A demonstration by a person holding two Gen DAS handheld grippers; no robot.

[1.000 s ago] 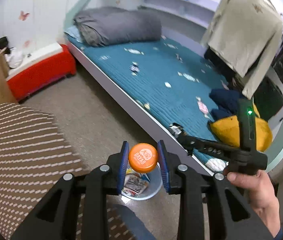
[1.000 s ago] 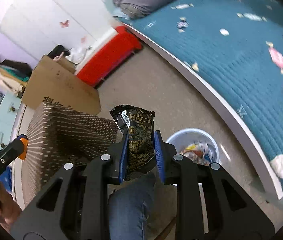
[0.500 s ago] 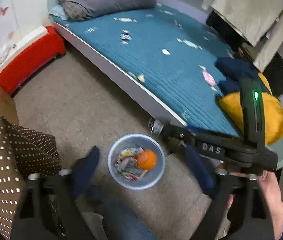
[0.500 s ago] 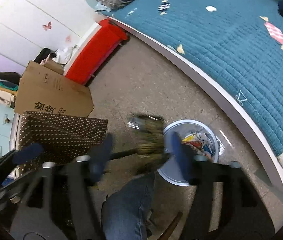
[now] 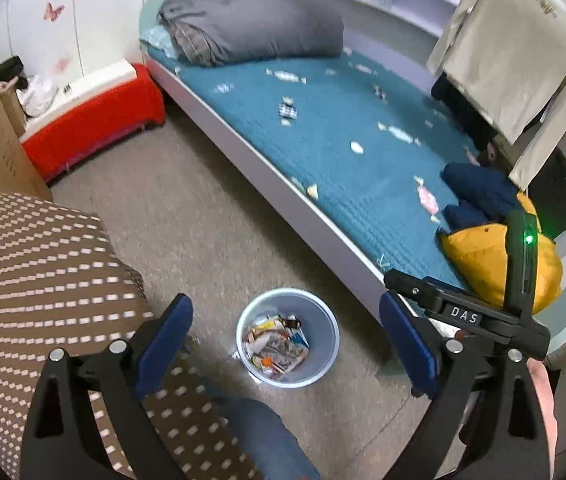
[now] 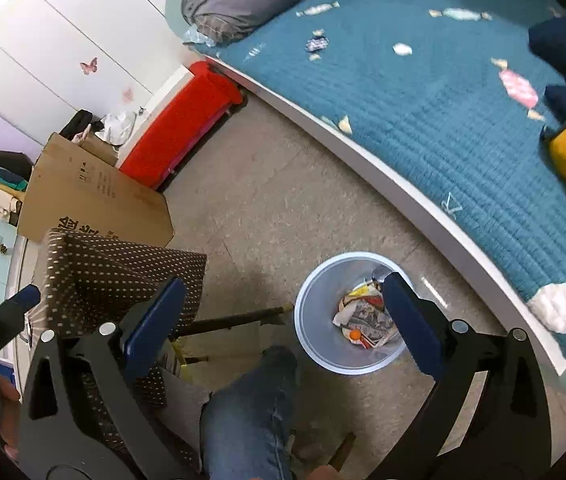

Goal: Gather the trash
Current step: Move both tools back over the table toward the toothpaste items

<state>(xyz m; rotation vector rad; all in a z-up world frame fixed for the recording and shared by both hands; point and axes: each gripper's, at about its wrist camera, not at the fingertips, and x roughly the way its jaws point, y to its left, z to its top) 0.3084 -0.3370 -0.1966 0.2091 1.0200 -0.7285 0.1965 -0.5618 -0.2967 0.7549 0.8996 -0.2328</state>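
A round grey trash bin (image 5: 325, 356) stands on the floor by the bed, holding several wrappers and an orange lid (image 6: 356, 334). It also shows in the right wrist view (image 6: 311, 344). My left gripper (image 5: 285, 336) is open and empty, held above the bin. My right gripper (image 6: 279, 320) is open and empty, above the bin's left side; its body shows in the left wrist view (image 5: 483, 316). Several candy wrappers (image 5: 427, 198) lie scattered on the teal bed cover (image 5: 343, 168).
A brown dotted cushion (image 5: 35, 264) is at the left. A red bench (image 5: 91, 124) and a cardboard box (image 6: 91, 196) stand by the wall. A yellow cushion (image 5: 479, 256), dark clothes and a grey pillow (image 5: 251, 24) lie on the bed. My jeans knee (image 6: 251, 408) is below.
Both grippers opened. The orange lid dropped from the left gripper into the bin and the dark snack wrapper left the right gripper. Both views have risen slightly.
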